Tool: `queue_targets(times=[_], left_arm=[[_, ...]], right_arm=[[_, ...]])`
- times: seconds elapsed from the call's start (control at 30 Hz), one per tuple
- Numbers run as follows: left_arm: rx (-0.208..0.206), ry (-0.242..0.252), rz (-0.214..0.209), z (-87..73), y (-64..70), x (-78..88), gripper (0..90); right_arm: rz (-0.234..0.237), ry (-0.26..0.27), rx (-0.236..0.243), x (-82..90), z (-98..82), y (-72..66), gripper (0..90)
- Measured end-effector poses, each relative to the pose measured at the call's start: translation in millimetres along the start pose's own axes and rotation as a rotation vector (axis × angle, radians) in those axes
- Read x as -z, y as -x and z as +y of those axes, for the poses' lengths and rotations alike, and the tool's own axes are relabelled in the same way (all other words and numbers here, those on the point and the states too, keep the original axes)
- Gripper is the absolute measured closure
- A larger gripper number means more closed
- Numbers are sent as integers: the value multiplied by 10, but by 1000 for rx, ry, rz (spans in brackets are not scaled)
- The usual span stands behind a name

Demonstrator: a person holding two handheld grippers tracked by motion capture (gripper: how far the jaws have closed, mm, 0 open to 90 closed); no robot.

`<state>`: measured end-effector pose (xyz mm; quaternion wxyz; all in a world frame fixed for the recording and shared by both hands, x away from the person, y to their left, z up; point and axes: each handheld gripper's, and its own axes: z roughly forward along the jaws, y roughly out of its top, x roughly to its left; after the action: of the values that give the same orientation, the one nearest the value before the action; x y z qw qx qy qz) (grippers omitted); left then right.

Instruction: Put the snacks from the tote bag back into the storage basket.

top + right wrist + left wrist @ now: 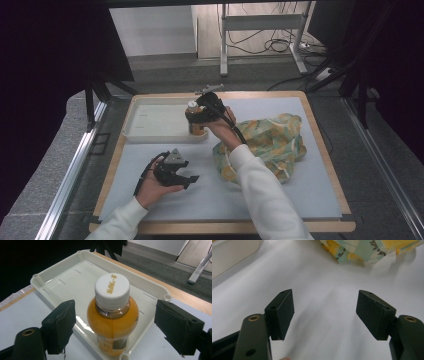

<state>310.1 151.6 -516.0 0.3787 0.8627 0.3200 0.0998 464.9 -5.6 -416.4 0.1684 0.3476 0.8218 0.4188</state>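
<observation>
A bottle (194,123) of orange liquid with a white cap stands upright in the near right corner of a white tray (150,120). My right gripper (200,113) hangs over it, open. In the right gripper view the bottle (112,322) sits between the two black pads (61,325) with a gap on each side, inside the tray (62,282). My left gripper (190,180) is held low over the white mat near the front, open, with nothing between its pads (283,312); its midpoint (324,312) lies over bare mat.
A crumpled yellow and teal floral bag (267,142) lies on the mat right of centre, its edge at the top of the left gripper view (367,250). The white mat (225,195) covers a wooden-edged table. A metal stand and cables sit on the floor beyond.
</observation>
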Motion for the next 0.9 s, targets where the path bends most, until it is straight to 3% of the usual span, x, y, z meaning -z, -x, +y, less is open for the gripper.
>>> queue_targets(times=[0.43, 0.9], left_arm=[[17, 6, 27, -66, 2, 49, 307], [27, 16, 37, -60, -12, 85, 306]], right_arm=[[18, 31, 31, 497, -79, 0, 170], [32, 96, 52, 1164, -509, 132, 200]])
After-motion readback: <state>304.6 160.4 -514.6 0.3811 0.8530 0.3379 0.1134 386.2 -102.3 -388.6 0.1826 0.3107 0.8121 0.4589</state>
